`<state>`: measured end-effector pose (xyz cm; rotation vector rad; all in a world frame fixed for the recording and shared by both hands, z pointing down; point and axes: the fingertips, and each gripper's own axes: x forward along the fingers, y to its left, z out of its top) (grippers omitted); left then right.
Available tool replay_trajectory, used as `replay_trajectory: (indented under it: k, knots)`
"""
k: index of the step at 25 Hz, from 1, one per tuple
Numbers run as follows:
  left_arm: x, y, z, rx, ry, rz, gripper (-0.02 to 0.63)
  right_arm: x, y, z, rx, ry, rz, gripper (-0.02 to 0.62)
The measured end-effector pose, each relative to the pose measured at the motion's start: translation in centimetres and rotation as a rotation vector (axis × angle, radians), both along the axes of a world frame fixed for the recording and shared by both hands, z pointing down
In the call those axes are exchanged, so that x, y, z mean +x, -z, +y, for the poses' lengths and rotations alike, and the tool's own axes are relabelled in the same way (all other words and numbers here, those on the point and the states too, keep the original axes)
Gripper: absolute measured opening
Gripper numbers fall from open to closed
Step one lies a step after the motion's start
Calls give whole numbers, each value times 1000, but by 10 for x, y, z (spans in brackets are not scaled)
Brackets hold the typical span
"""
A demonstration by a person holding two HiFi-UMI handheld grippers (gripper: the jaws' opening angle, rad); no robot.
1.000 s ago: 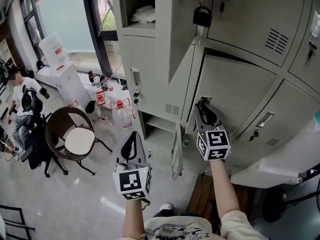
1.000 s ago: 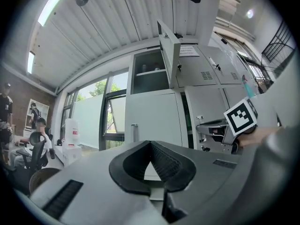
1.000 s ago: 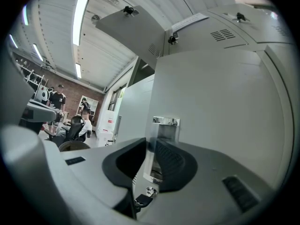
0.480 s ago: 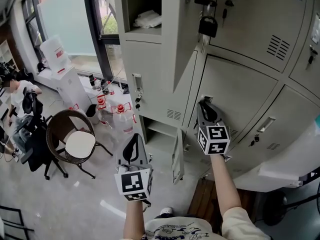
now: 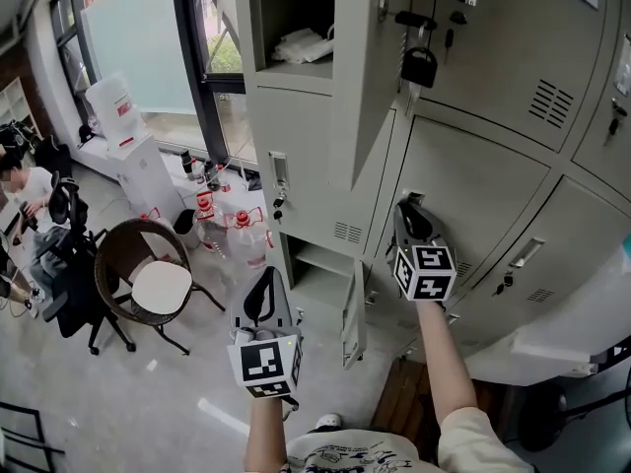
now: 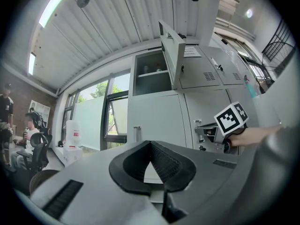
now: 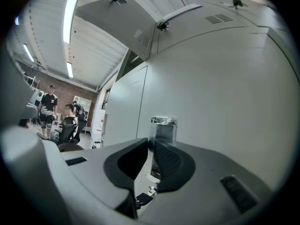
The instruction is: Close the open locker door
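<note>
since the earlier frame the dark gap above the locker door, at 2 o'clock in the head view, has narrowed. the right gripper has just been closing its jaws, which now pinch the latch handle. the left gripper, at 7 o'clock, has its jaws together and empty. risk: the thin pinch may slip and leave the door ajar. only the right gripper view shows the pinch, and only the head view shows the padlock.

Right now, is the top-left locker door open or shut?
Open: the top-left locker door stands swung outward, exposing its compartment and the white bundle inside.
</note>
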<state>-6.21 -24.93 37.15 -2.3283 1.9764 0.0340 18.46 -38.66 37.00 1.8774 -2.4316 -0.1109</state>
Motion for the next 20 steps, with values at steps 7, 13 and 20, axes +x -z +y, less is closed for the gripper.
replay_trajectory:
  k: [7,13,20]
  knots:
    - [-6,0,3,0,11,12,3,2,0,-5,-7,-14,-11,34]
    - [-11,-2,5,-7,18,14,3,3,0,-8,-10,-24,-19,34]
    - [-12,-3,6,-9,20,14,3,4,0,-11,-15,-28,-21,21]
